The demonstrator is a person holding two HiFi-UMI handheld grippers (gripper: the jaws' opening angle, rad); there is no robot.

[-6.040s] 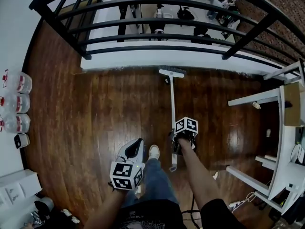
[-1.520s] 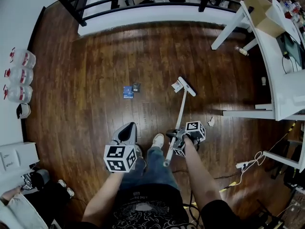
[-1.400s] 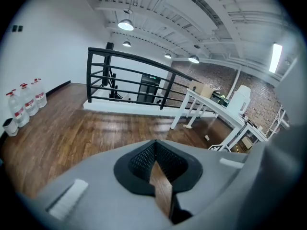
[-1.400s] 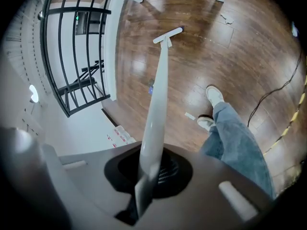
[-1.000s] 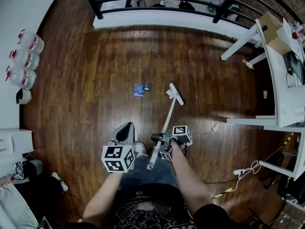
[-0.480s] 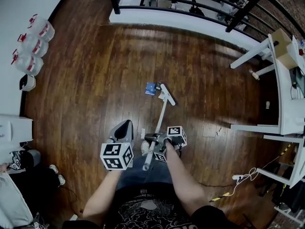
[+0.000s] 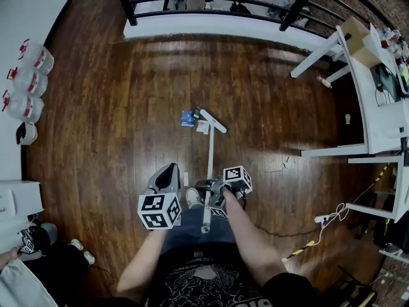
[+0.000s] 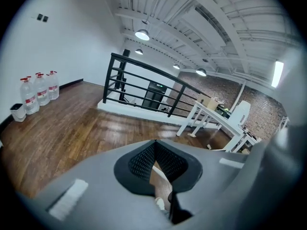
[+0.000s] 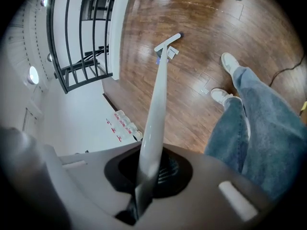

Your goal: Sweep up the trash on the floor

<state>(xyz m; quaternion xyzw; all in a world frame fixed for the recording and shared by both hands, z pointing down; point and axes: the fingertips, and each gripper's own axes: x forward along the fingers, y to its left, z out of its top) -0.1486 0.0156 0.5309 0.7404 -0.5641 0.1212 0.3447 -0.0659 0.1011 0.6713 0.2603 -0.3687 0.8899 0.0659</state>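
Mid dark wooden plank floor point(image 7: 121, 107): white long-handled broom point(image 7: 209, 149), long axis running from the person toward the black railing point(image 7: 130, 8), head down beside small blue packet point(image 7: 187, 118) and white paper scrap point(image 7: 202, 126); packet print unreadable. Right gripper point(image 7: 209, 192) jaws clamped on broom; left gripper point(image 7: 167, 174) jaws together, empty.
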